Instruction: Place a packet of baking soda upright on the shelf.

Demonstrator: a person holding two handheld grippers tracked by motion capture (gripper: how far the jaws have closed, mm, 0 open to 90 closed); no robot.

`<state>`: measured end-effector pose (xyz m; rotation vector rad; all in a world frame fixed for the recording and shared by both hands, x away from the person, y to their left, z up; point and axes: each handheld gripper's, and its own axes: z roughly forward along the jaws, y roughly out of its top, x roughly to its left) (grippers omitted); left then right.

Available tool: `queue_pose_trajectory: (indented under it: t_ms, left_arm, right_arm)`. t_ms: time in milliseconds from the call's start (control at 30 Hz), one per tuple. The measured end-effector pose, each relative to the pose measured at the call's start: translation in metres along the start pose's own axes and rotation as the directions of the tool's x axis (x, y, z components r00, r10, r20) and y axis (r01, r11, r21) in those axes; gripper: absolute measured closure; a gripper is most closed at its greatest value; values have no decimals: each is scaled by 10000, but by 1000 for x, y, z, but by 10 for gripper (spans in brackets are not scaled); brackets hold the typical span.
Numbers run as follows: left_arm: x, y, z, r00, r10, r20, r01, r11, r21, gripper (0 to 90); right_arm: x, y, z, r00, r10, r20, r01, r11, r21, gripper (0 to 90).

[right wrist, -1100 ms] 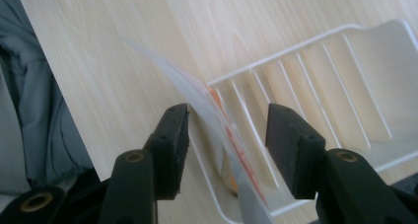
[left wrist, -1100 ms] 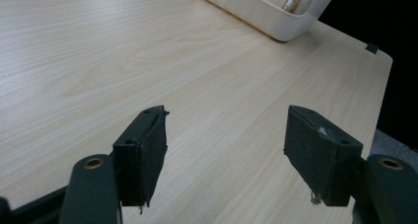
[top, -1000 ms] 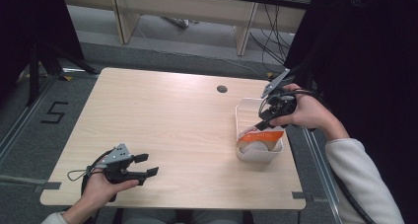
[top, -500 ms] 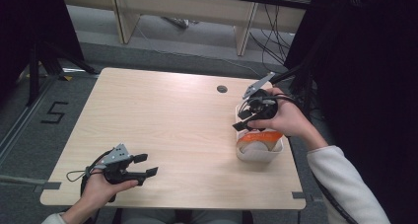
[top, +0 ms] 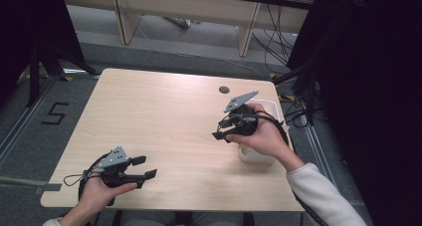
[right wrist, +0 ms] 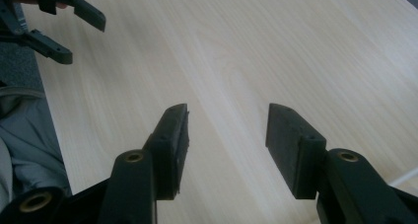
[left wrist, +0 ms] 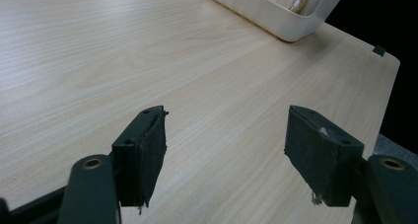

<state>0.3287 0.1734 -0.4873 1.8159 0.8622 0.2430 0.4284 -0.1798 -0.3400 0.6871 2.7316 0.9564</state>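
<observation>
Occlusion affects the white basket (top: 254, 155) most: in the high view it is largely covered by the right hand (top: 263, 134) and the right hand-held gripper (top: 220, 130), so that just a rim and a lower wall are seen near the table's right edge. In the left gripper view the basket (left wrist: 276, 14) is cut off by the top of the frame, and its pale contents cannot be made out. The right hand-held gripper (right wrist: 226, 128) is held above bare wood just left of the basket, with its jaws parted and nothing between them. The left hand-held gripper (top: 144, 167) is held low at the near left corner by the left hand (top: 102, 188), released likewise, its jaws (left wrist: 226, 150) spread wide over empty wood; it is seen again far off in the right gripper view (right wrist: 74, 29). The table (top: 164, 116) is of light wood grain, with a small round hole (top: 224, 89) near its far edge. A grey floor is seen around it, marked with a black "5" (top: 54, 113) at the left, and cables (top: 271, 34) are trailed beyond, under a pale bench.
</observation>
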Motion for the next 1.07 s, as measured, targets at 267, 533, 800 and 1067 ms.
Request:
queue_pose_trajectory:
  t_ms: [267,533,800,1067]
  left_arm:
    - [-1,-1,1,9997,-260,13,260,9997,-37,315]
    - [-1,-1,0,9997,-240,-22,240,9997,8,314]
    - [0,0,0,9999,18,113,-19,10000,41,315]
    - [-1,-1,2,9995,-60,299,59,10000,38,315]
  right_arm:
    - [41,-18,33,9880,-1479,445,1491,9885,-254,523]
    - [62,-40,63,9934,-1027,-512,1030,9947,28,514]
    - [69,-72,90,9958,-438,-798,423,9989,-205,514]
    - [66,-80,81,9979,-307,-568,296,9993,-210,490]
